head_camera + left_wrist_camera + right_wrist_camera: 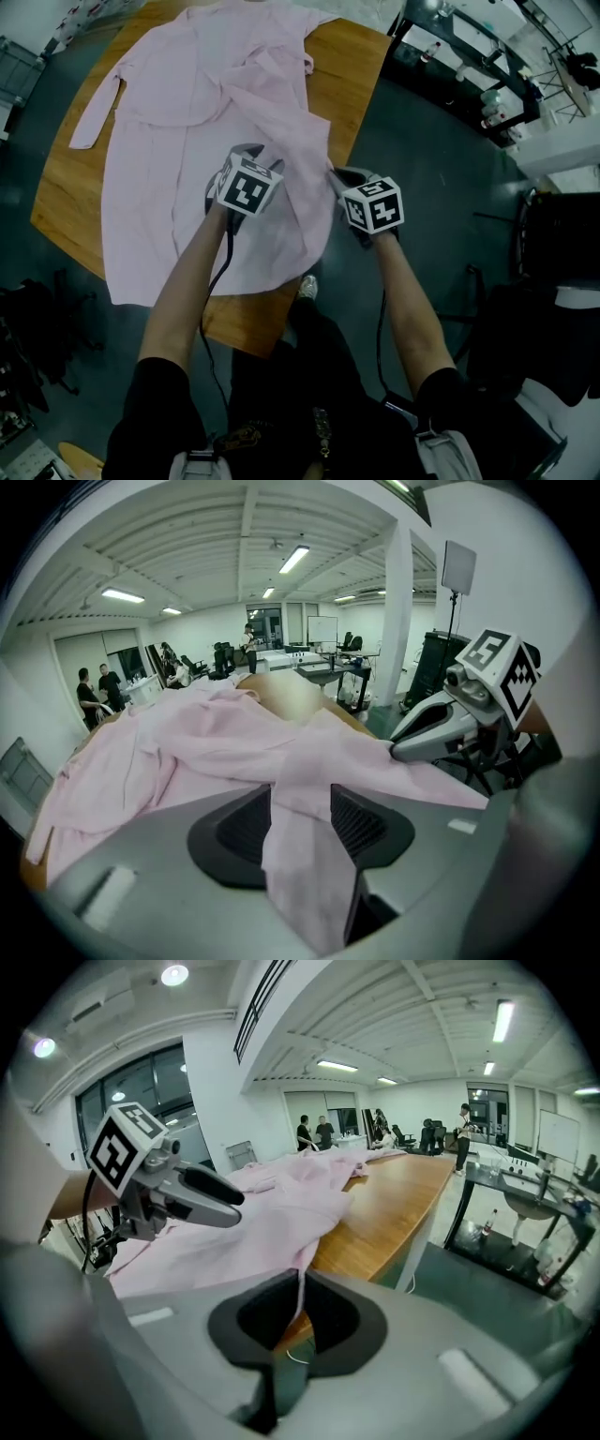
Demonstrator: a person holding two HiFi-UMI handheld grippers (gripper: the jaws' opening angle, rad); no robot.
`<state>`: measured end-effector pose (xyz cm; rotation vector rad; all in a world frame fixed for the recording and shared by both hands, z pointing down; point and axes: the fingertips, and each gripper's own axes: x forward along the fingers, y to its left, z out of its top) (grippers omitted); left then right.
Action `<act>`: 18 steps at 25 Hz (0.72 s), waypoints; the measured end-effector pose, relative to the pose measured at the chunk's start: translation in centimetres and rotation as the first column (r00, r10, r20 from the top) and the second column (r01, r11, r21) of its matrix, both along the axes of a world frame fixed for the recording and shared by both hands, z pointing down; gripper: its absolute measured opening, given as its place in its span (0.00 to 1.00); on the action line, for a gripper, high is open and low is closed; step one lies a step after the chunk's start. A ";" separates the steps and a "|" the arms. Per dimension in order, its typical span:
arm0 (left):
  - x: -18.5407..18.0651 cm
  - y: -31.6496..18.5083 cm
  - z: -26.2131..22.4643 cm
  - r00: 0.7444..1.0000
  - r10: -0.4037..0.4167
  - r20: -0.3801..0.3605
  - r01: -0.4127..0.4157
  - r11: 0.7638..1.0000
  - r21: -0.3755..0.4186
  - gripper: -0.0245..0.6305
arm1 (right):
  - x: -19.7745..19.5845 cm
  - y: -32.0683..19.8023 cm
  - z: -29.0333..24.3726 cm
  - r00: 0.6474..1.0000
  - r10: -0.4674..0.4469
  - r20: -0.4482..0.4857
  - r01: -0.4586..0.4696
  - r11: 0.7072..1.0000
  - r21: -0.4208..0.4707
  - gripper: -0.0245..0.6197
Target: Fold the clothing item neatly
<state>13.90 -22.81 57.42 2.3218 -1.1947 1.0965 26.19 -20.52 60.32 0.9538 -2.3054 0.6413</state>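
Obs.: The pale pink long-sleeved cloth garment (pixel 178 112) lies spread on the brown wooden table (pixel 361 66) and covers most of it. Its long axis runs from the table's near edge to its far end. The shoulders point to the far end and the hem lies along the near edge. One sleeve (pixel 94 122) trails toward the table's left edge.

The garment's right side is raised off the table as a loose flap (pixel 291 131). This flap runs from my grippers up toward the table's far end.

Left gripper (pixel 258 155): it is over the middle of the table, toward the near edge. In its own view the jaws stand apart, with a band of the flap draped through the gap (pixel 300 808). I judge the cloth released rather than clamped, though it brushes both pads.

Right gripper (pixel 337 178): it is just beside the left one, toward the table's right edge. Its jaws are pinched tight on a thin edge of the flap (pixel 300 1288).

Key relation: the flat body of the garment lies to the left of both grippers and beyond them. The left gripper is nearer the garment's centre line. Only the right gripper has hold.

Judgement: the flap must travel leftward across the long axis to lie parallel with it. The edge hangs from one corner only, so it may sag or twist.
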 end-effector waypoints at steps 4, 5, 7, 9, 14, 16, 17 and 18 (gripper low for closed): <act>1.5 -2.1 0.9 0.997 0.062 0.039 -0.062 0.998 -0.012 0.41 | 1.6 1.1 -0.8 1.000 0.005 0.011 -0.005 1.000 0.015 0.07; 1.8 -2.4 1.3 0.996 0.073 0.044 -0.072 0.997 -0.020 0.42 | 2.0 1.4 -1.1 1.000 0.008 0.013 -0.008 1.000 0.023 0.07; 1.9 -2.9 1.9 0.994 0.087 0.061 -0.086 0.996 -0.028 0.43 | 2.6 2.3 -1.9 1.000 0.006 0.021 -0.006 0.999 0.040 0.07; 1.7 -3.0 2.3 0.992 0.093 0.083 -0.089 0.995 -0.046 0.37 | 2.5 3.4 -2.9 0.999 -0.016 0.033 0.014 0.998 0.058 0.07; 0.6 -0.2 1.3 0.991 0.072 0.112 -0.063 0.995 -0.077 0.11 | -0.4 8.5 -5.3 0.976 -0.190 0.103 0.182 0.980 0.084 0.07; 0.0 1.4 0.2 0.992 0.061 0.112 -0.053 0.996 -0.072 0.11 | -2.7 11.3 -6.0 0.951 -0.280 0.127 0.273 0.959 0.075 0.11; -0.3 2.3 -0.2 0.993 0.054 0.105 -0.046 0.996 -0.073 0.11 | -3.8 12.8 -6.0 0.941 -0.317 0.122 0.311 0.948 0.063 0.18; -0.5 3.3 -0.5 0.994 0.046 0.098 -0.039 0.996 -0.074 0.11 | -4.8 14.2 -5.6 0.933 -0.346 0.100 0.342 0.938 0.050 0.24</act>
